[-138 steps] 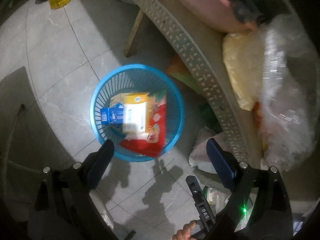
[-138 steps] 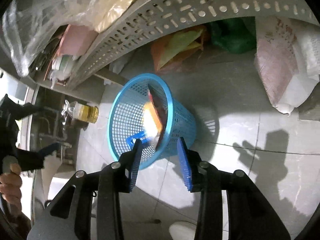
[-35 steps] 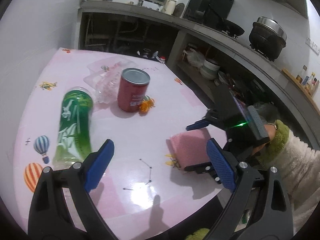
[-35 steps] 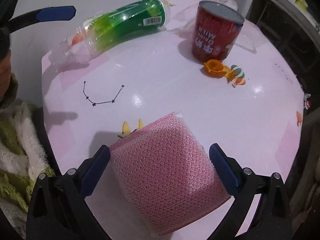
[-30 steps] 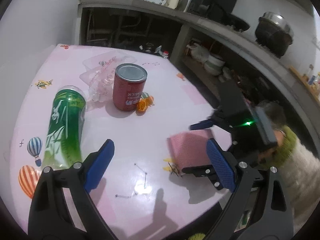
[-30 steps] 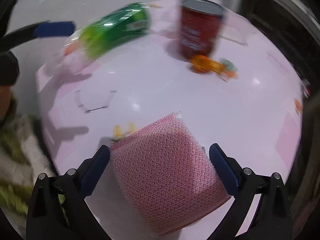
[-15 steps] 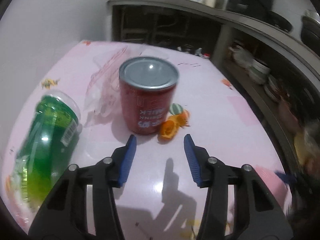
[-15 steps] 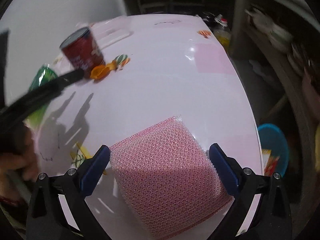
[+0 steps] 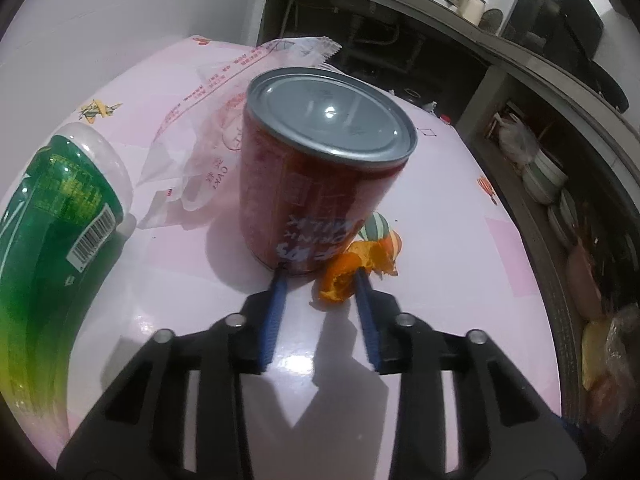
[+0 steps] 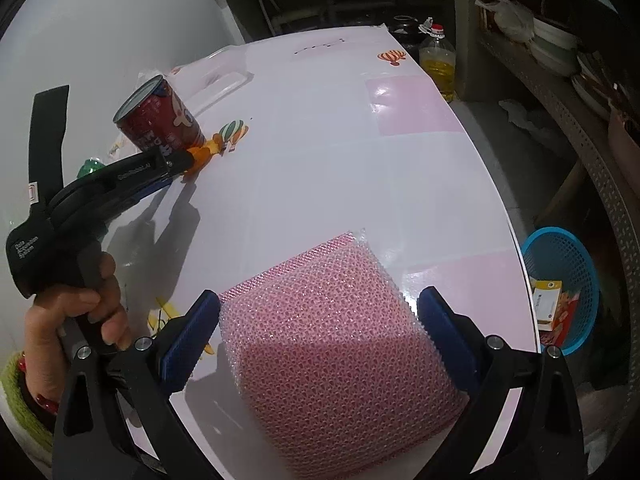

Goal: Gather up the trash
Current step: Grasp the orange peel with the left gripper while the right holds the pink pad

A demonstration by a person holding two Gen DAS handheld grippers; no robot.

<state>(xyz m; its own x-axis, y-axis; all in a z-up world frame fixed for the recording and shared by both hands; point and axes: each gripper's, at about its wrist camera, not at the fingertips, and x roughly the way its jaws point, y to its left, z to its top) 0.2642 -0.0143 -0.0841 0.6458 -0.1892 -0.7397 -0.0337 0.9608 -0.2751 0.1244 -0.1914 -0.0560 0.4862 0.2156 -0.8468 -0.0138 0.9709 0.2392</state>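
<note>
Closing my left tongs on the orange peel by the red can, mid-table; pads not pressing yet. Peel's light, soft, tears easy — pinch its thick curl. Right tongs clenched on pink bubble wrap near table's edge w/ blue bin below.

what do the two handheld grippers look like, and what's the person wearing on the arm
Both the left gripper and right gripper have black plastic frames with silver bolts and ridged blue pads on the fingers. The left one carries small white lettering along its side. The hand on it shows a fuzzy green sleeve cuff.
</note>
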